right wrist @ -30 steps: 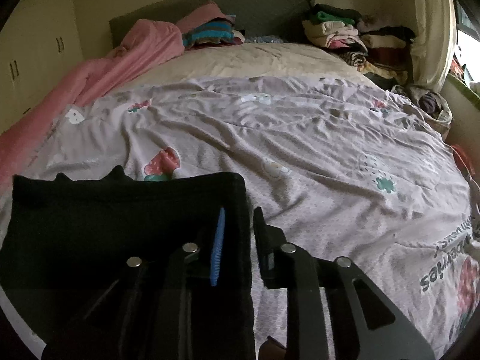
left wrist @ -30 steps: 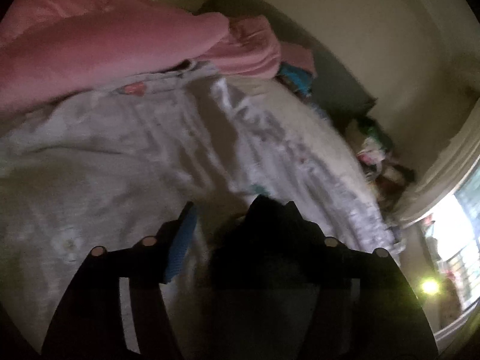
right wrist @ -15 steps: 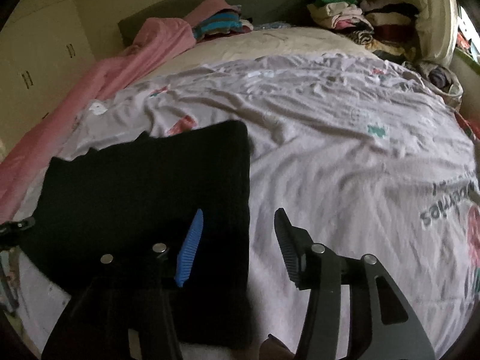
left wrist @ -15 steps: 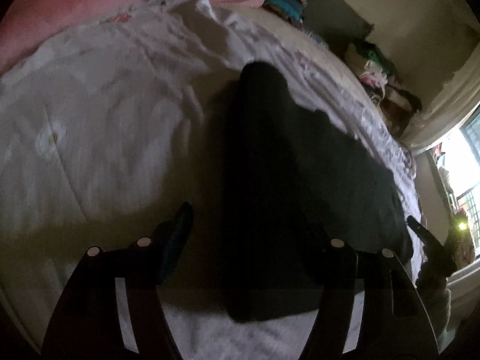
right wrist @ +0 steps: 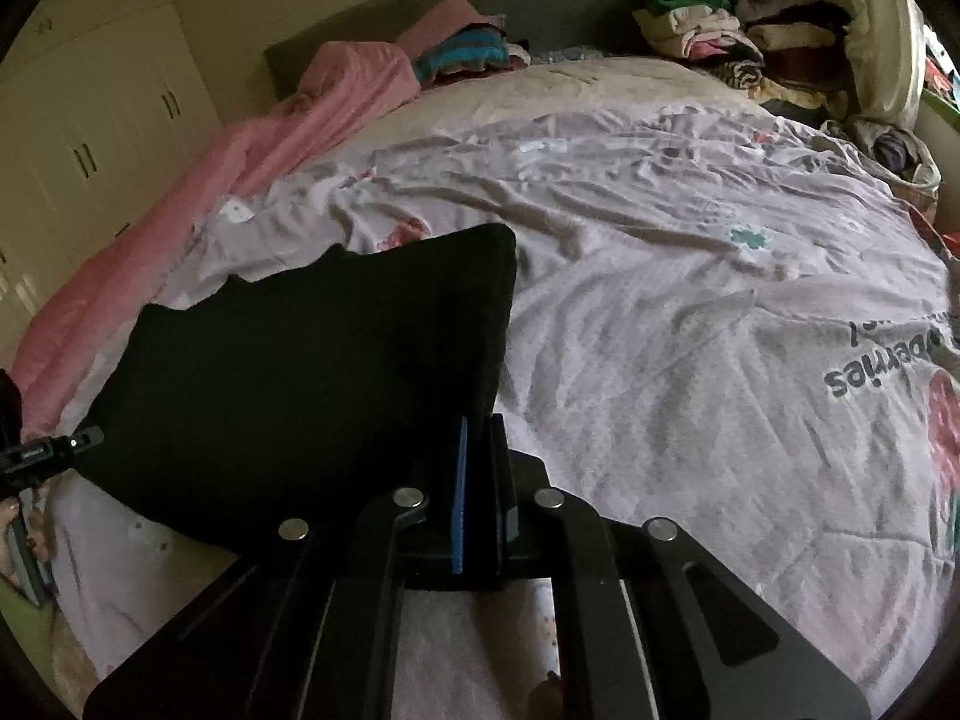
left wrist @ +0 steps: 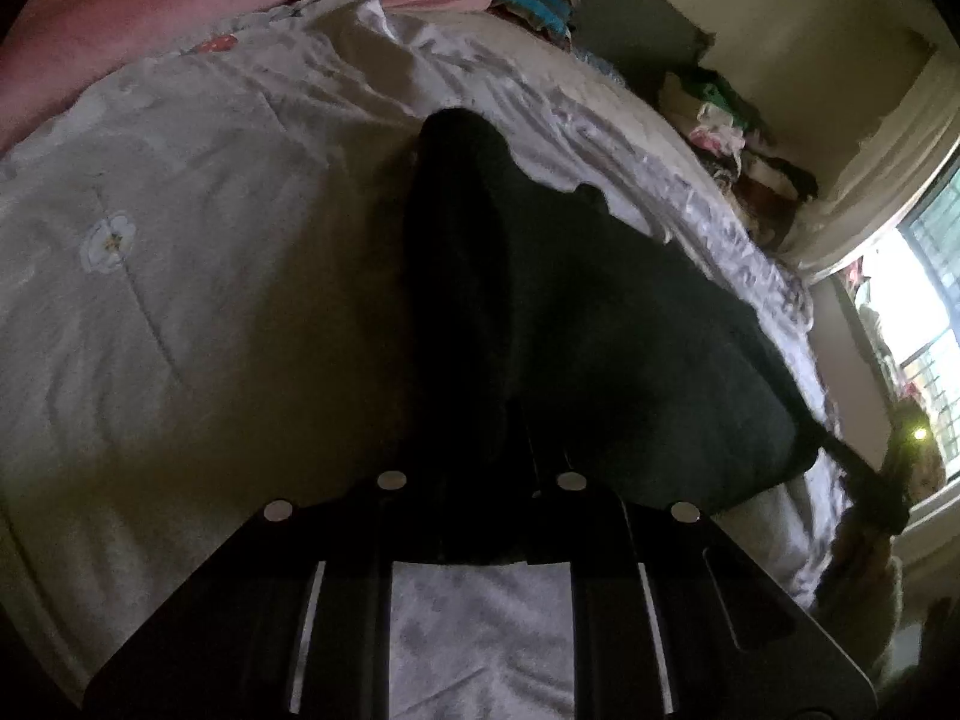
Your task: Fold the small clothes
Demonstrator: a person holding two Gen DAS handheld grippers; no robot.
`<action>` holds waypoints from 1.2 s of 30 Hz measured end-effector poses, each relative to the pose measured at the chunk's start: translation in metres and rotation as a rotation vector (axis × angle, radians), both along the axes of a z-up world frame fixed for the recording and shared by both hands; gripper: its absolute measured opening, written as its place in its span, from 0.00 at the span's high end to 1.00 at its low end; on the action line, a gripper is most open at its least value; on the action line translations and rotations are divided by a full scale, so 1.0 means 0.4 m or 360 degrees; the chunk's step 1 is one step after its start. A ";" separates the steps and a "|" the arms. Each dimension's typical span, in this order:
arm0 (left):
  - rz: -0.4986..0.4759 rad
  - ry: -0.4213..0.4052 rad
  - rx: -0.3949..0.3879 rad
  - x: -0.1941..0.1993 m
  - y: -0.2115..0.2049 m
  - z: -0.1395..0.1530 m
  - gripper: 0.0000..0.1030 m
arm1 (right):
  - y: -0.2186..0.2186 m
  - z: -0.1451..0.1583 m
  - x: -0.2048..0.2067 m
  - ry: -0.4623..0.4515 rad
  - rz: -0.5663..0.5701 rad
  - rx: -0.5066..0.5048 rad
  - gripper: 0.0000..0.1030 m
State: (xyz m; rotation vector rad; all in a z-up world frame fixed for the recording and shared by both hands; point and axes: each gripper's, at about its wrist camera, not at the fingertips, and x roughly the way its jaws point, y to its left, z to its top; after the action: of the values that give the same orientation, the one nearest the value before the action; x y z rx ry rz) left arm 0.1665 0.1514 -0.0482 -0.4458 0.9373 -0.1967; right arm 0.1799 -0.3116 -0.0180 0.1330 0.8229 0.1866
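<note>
A black garment (right wrist: 312, 372) lies flat on the pale printed bedspread (right wrist: 690, 300). My right gripper (right wrist: 478, 426) has its jaws closing on the garment's near right corner, and the blue pad (right wrist: 460, 480) presses the cloth against the other finger. In the left wrist view the same black garment (left wrist: 600, 312) stretches away to the right. My left gripper (left wrist: 543, 420) has its jaws closing on the garment's near edge, with dark cloth pinched between the fingers. Each gripper shows at the edge of the other's view: left gripper (right wrist: 54, 450), right gripper (left wrist: 864, 474).
A pink blanket (right wrist: 198, 192) runs along the left side of the bed. Piles of folded and loose clothes (right wrist: 720, 36) sit by the grey headboard (right wrist: 540, 6). White wardrobe doors (right wrist: 90, 114) stand on the left. A bright window (left wrist: 924, 324) is beyond the bed.
Both grippers stood open over the garment's near edge and have closed on it. The left view has swung down toward the black garment, which now fills its middle.
</note>
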 end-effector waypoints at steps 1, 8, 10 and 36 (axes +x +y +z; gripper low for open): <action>0.0002 0.0018 -0.0006 0.002 0.002 -0.008 0.91 | 0.004 -0.011 -0.001 0.0020 -0.0009 -0.0045 0.94; 0.0024 0.0032 0.0072 0.009 0.001 -0.007 0.72 | 0.010 -0.049 -0.014 0.0033 -0.0067 -0.0141 0.92; 0.0022 0.0025 0.0102 -0.001 -0.004 -0.005 0.70 | 0.011 -0.046 -0.019 0.0025 -0.0075 -0.0157 0.91; -0.0079 -0.0104 0.0427 -0.101 -0.119 0.053 0.43 | 0.006 -0.007 -0.119 -0.0059 -0.0136 -0.0198 0.48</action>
State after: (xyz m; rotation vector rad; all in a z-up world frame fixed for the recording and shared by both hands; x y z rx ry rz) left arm 0.1260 0.1037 -0.0269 -0.1675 0.8966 -0.1274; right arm 0.1322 -0.3093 -0.0207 0.0475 0.7881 0.0572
